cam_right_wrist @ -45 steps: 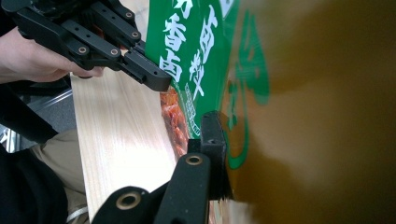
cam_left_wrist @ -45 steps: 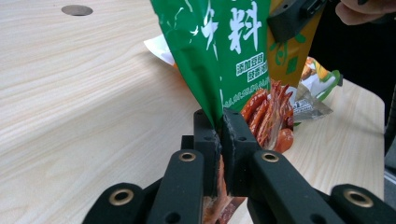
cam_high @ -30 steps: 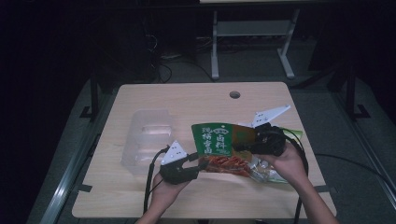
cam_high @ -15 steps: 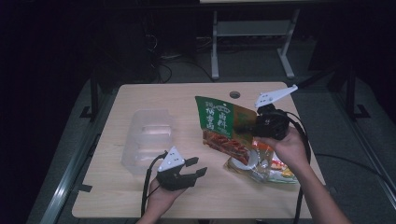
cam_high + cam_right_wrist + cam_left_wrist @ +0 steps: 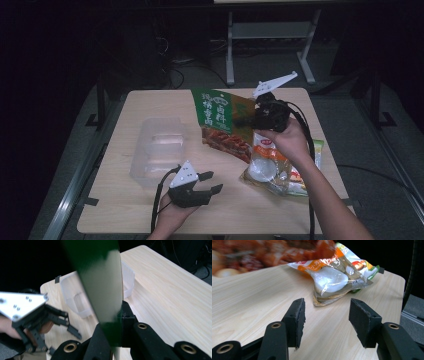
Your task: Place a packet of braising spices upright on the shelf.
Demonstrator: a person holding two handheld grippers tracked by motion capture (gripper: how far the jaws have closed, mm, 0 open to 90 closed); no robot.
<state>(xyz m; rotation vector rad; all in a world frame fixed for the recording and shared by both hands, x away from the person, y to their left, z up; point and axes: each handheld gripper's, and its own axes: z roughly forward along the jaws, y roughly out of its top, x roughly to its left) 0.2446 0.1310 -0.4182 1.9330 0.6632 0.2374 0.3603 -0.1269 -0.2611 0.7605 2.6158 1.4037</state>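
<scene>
Right tool (image 5: 246, 120) clamps green snack pouch (image 5: 222, 122), lifted off bench (image 5: 300, 100). Left tool (image 5: 212, 182), just opening, empty. Clear container (image 5: 157, 147) unfilled; dumpling pouch (image 5: 272, 170) remains.

The high view looks down on the table (image 5: 150, 210) from afar; both gripper views skim the same table closely.

Your wooden table (image 5: 150, 105) carries a clear plastic container (image 5: 159, 150) on its left half, lying open side up. Toward the right edge lies a transparent food pouch (image 5: 272, 170) with orange print, and a green-edged packet (image 5: 316, 150) sits partly under it.
</scene>
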